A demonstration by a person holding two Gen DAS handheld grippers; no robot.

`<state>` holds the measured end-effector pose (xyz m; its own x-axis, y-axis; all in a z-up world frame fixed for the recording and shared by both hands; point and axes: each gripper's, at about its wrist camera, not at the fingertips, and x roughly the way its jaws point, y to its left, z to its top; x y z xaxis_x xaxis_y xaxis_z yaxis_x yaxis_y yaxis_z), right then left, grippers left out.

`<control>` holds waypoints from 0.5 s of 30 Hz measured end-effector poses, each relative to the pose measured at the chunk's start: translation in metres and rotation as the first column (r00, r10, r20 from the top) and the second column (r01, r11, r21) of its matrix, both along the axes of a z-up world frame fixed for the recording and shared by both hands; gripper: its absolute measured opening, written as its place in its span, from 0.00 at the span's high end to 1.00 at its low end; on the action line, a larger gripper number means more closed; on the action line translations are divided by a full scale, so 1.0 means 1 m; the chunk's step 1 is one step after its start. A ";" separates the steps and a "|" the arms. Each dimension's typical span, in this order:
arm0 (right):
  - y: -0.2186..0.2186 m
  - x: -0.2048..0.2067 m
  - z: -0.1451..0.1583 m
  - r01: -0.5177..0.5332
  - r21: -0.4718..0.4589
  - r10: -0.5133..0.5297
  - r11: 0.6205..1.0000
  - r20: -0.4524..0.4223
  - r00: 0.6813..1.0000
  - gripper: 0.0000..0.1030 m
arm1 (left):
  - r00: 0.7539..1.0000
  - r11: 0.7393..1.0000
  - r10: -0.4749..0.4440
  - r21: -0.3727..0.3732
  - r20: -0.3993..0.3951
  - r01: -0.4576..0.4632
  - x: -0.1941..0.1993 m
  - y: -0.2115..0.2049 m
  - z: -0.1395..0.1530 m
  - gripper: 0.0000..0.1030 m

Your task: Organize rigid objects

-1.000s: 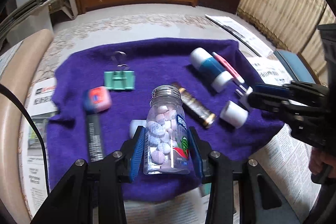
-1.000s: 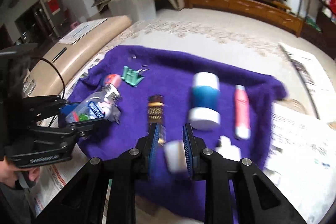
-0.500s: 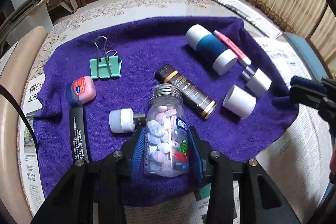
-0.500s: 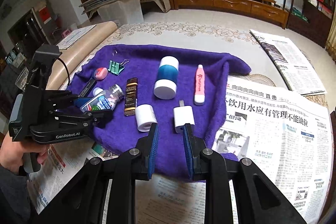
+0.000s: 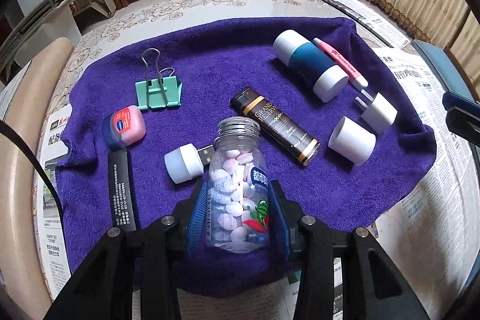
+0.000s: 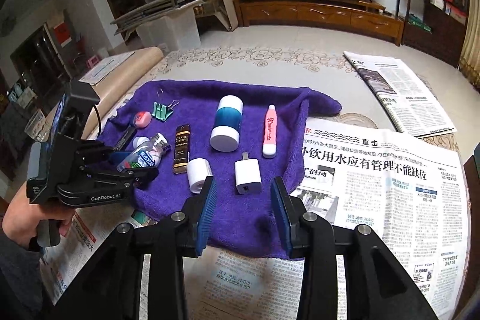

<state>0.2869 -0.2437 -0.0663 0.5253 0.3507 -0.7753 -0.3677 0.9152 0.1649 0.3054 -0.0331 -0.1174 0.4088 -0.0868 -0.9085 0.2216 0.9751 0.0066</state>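
My left gripper (image 5: 238,212) is clamped on the clear plastic bottle with the ribbed silver screw cap (image 5: 237,188), both blue pads pressing its sides; it is packed nearly full with pink and white tablets, cap on, and I have it by the lower body with the cap toward twelve o'clock so the load cannot spill. It sits at the six o'clock edge of the purple towel (image 5: 210,62), which is spread over newspapers (image 6: 375,200) on what looks like a low desk. My right gripper (image 6: 243,206) has just been opening and now stands moderately wide with nothing between its pads, poised over the towel's near edge. Straight beyond it lie the white square charger plug (image 6: 247,176) and, at its ten o'clock, the short white cylinder (image 6: 199,174); I judge both already set in a row with the dark brown gold-banded tube (image 6: 181,149), the blue-and-white cylinder (image 6: 226,123) and the pink pen-shaped tube (image 6: 271,131), all lying parallel. Round the bottle in the left view are a white-capped USB stick (image 5: 187,159) at ten o'clock and a small pink-lidded jar (image 5: 124,126) and mint binder clip (image 5: 157,92) further out, looser, probably still to be lined up.
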 end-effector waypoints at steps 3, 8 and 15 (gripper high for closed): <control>0.003 0.000 -0.001 -0.014 -0.002 0.014 1.000 -0.005 1.000 0.64 | 1.000 1.000 0.000 0.014 0.001 -0.001 -0.001 -0.003 0.001 0.62; 0.006 -0.002 -0.004 -0.032 -0.009 0.032 0.999 -0.014 0.999 0.64 | 1.000 1.000 0.004 0.008 0.010 -0.004 -0.004 -0.004 0.005 0.36; -0.003 -0.010 0.004 -0.010 -0.011 0.010 1.000 -0.006 1.000 0.64 | 0.998 0.999 0.004 -0.032 0.068 -0.002 -0.033 0.002 0.032 0.24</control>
<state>0.2769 -0.2468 -0.0618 0.5169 0.3475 -0.7823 -0.3761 0.9131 0.1571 0.2719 -0.0314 -0.0854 0.4700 -0.1144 -0.8752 0.2190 0.9757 -0.0099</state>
